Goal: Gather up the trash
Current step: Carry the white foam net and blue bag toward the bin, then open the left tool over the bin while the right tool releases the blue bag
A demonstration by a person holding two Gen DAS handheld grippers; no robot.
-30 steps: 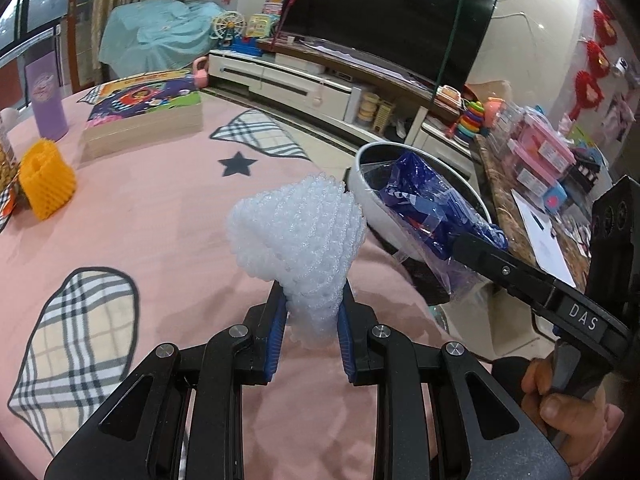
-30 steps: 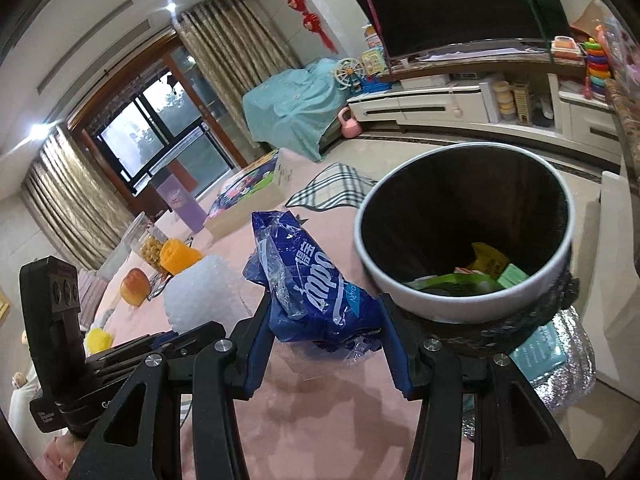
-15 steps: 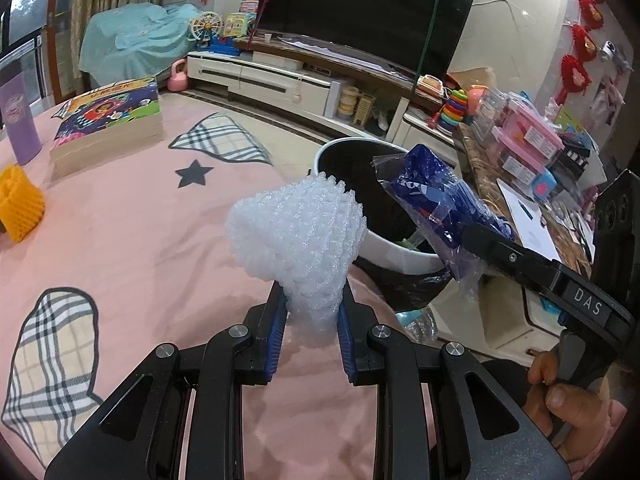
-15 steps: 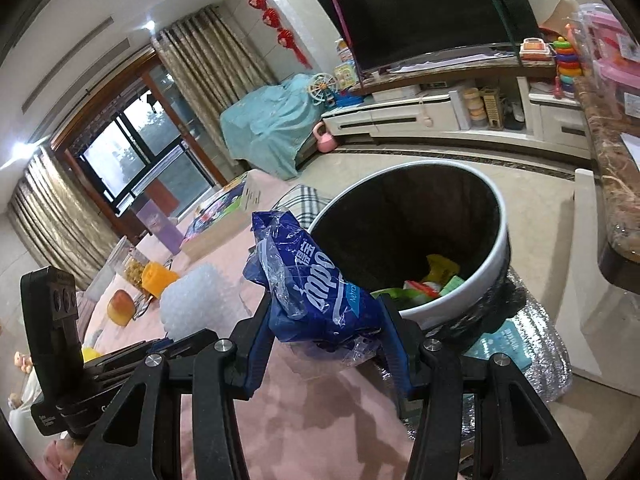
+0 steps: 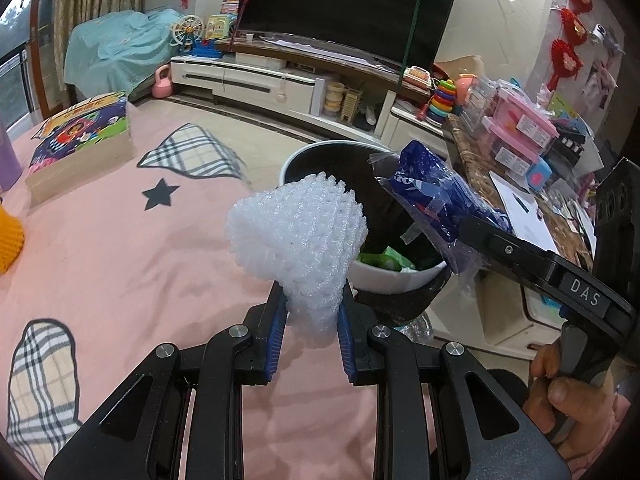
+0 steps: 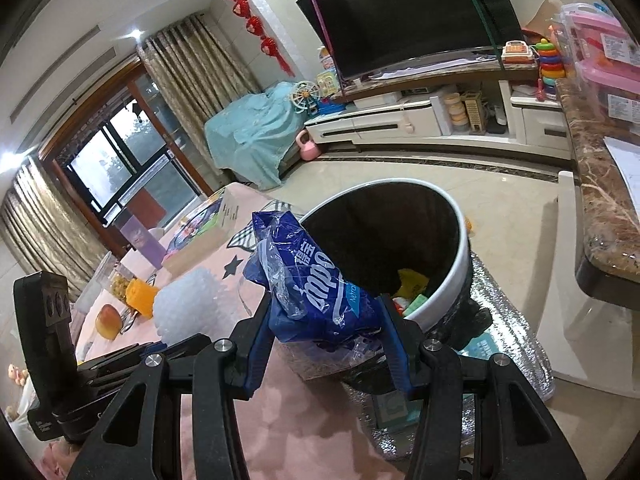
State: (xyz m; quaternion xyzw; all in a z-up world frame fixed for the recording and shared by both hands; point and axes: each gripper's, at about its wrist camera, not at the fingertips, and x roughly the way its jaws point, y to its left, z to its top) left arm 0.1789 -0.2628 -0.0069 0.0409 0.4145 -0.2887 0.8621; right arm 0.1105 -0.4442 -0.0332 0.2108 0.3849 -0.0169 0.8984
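Note:
My left gripper [image 5: 310, 314] is shut on a white foam net sleeve [image 5: 298, 236] and holds it above the pink tablecloth, near the table's edge. My right gripper [image 6: 326, 338] is shut on a crumpled blue plastic wrapper [image 6: 310, 282], held just in front of the bin's near rim. The white-rimmed trash bin [image 6: 448, 288] with a black liner stands on the floor beside the table, with coloured scraps inside. In the left wrist view the bin [image 5: 394, 278] lies behind the foam sleeve, and the blue wrapper [image 5: 430, 204] hangs over its right rim.
A picture book [image 5: 80, 140] and an orange foam sleeve [image 5: 8, 236] lie on the pink table [image 5: 120, 260] at left. A marble counter [image 6: 596, 200] with pink boxes stands right of the bin. A TV cabinet [image 6: 432, 120] is behind.
Both grippers have moved toward the bin with their loads. The bin now sits closer and lower in both views, and more of its inside shows.

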